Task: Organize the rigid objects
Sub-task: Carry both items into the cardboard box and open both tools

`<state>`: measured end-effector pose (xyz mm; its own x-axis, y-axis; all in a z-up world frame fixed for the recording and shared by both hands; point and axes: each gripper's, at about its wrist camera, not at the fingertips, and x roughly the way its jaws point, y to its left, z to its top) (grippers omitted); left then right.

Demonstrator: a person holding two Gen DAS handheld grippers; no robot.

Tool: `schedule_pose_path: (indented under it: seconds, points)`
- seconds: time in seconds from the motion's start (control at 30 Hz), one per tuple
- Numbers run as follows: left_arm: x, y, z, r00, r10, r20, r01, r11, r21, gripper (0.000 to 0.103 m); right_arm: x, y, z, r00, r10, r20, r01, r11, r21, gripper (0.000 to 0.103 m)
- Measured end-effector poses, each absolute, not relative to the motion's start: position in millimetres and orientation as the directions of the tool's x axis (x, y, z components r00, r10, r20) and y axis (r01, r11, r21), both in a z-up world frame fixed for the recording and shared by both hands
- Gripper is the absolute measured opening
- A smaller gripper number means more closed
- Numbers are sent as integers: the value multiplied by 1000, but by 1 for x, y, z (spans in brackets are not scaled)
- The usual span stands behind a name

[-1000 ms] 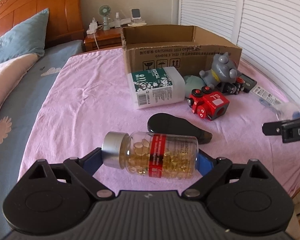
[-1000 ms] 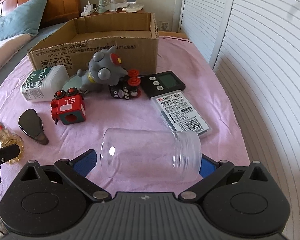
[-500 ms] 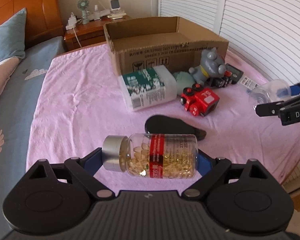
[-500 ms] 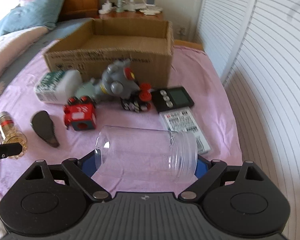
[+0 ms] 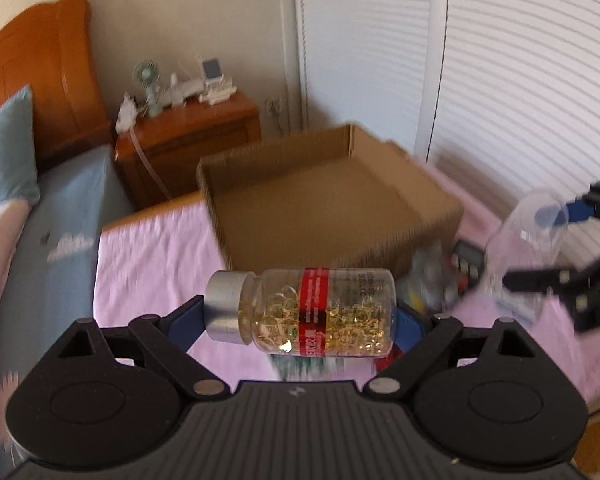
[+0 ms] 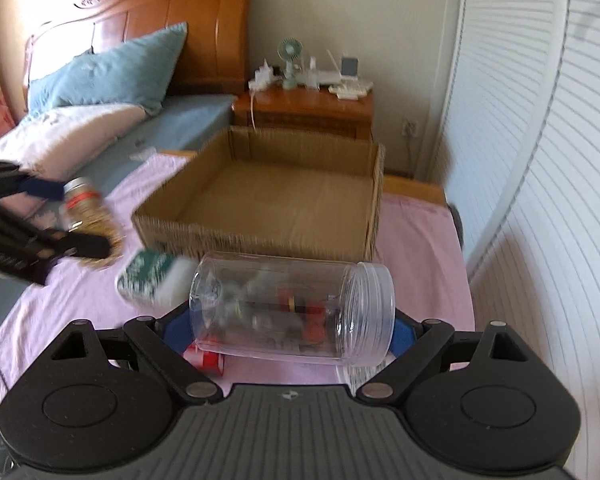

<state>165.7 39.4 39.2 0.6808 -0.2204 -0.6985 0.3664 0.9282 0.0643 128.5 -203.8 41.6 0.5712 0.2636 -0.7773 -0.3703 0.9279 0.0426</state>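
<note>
So far the cardboard box (image 6: 260, 196) looks empty — nothing is sorted yet. The left hand-held gripper (image 5: 300, 316) clamps the capsule bottle (image 5: 300, 308) and the right hand-held gripper (image 6: 292, 328) clamps the clear jar (image 6: 292, 308), both just short of the box. Other items lie on the bed before it — mostly blurred.

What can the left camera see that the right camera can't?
Only the left wrist view shows the dark timer beside the box, and the pill bottle's silver cap up close.

Only the right wrist view shows the blue pillow, the white-and-green bottle on the sheet, and red toys behind the clear jar.

Both show the cardboard box, nothing visible inside it, the nightstand with its fan, and both loaded grippers: left gripper, right gripper.
</note>
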Motion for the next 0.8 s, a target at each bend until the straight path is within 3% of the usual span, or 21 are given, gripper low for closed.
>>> schedule_pose_path:
  seconds: [0.5,0.8]
  points:
    - [314,3,19,709,-157,-687,310,945,104,94,187,-197,37,579,262,-772,-370,928,38,94]
    - [285,27,21,702,-162,-694,303,949,84,95,189,-192,35,571,247,-783,-368,930,25,94]
